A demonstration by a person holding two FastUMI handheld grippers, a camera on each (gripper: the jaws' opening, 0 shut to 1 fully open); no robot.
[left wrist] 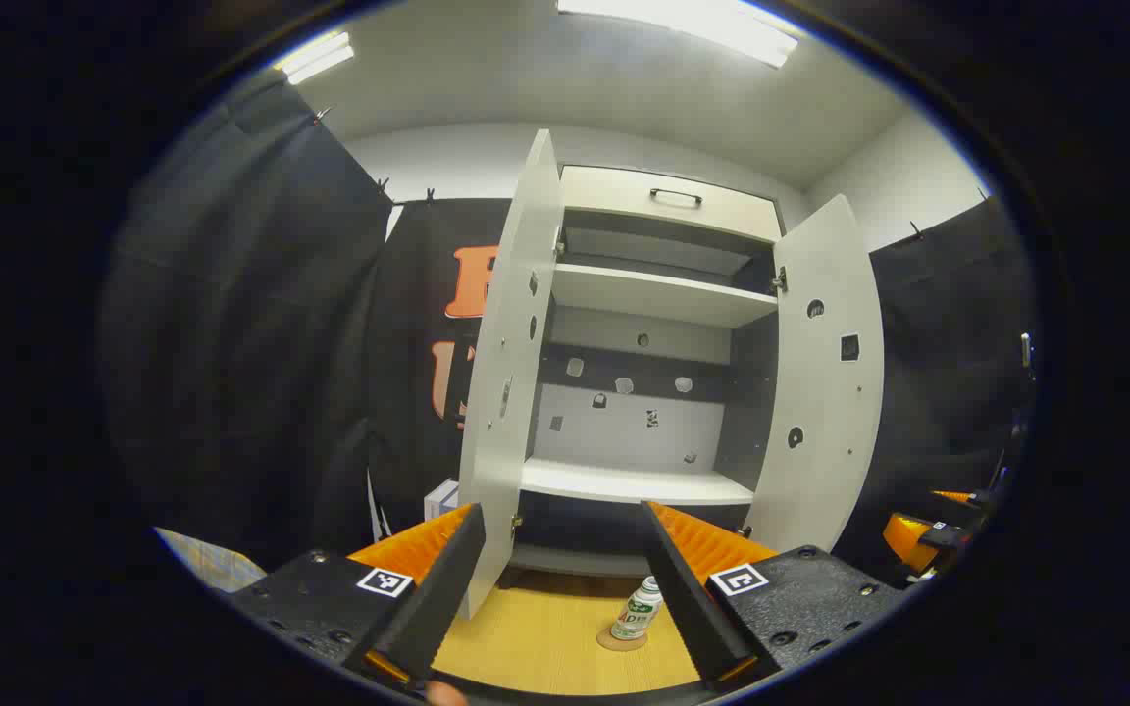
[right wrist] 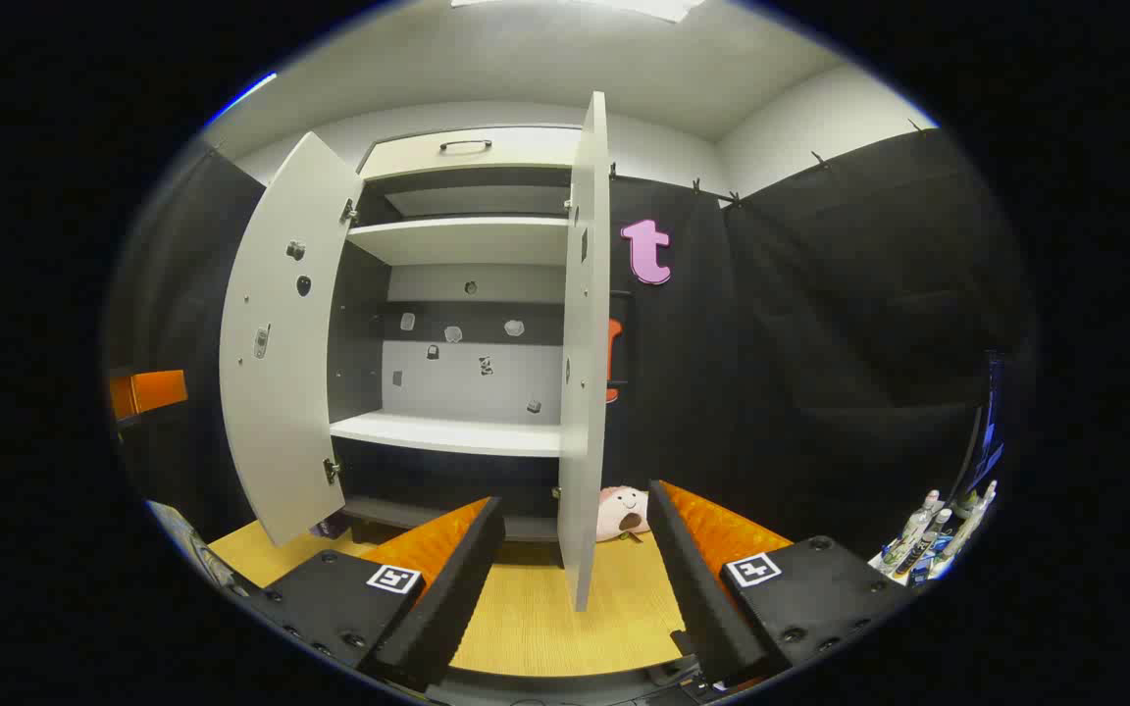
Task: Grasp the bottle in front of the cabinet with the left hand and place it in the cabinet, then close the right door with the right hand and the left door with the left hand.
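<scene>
Approaching: the first step, the bottle grasp, is judged not yet done.
Bottle (left wrist: 638, 610): upright on a round coaster (left wrist: 621, 642) on the wooden table (left wrist: 536, 637), in front of the cabinet (left wrist: 639, 333), near its right door (left wrist: 820, 373).
Left gripper (left wrist: 555, 608): fingers spread wide, empty; bottle sits just inside the right finger, farther off.
Right gripper (right wrist: 570, 588): fingers spread wide, empty, held back from the cabinet.
Doors: left door (left wrist: 511, 363) and right door both swung open.
Shelves: lower shelf (left wrist: 629, 482) bare.
Next move: advance and lower the left gripper, shift right to centre the bottle, then clamp.
</scene>
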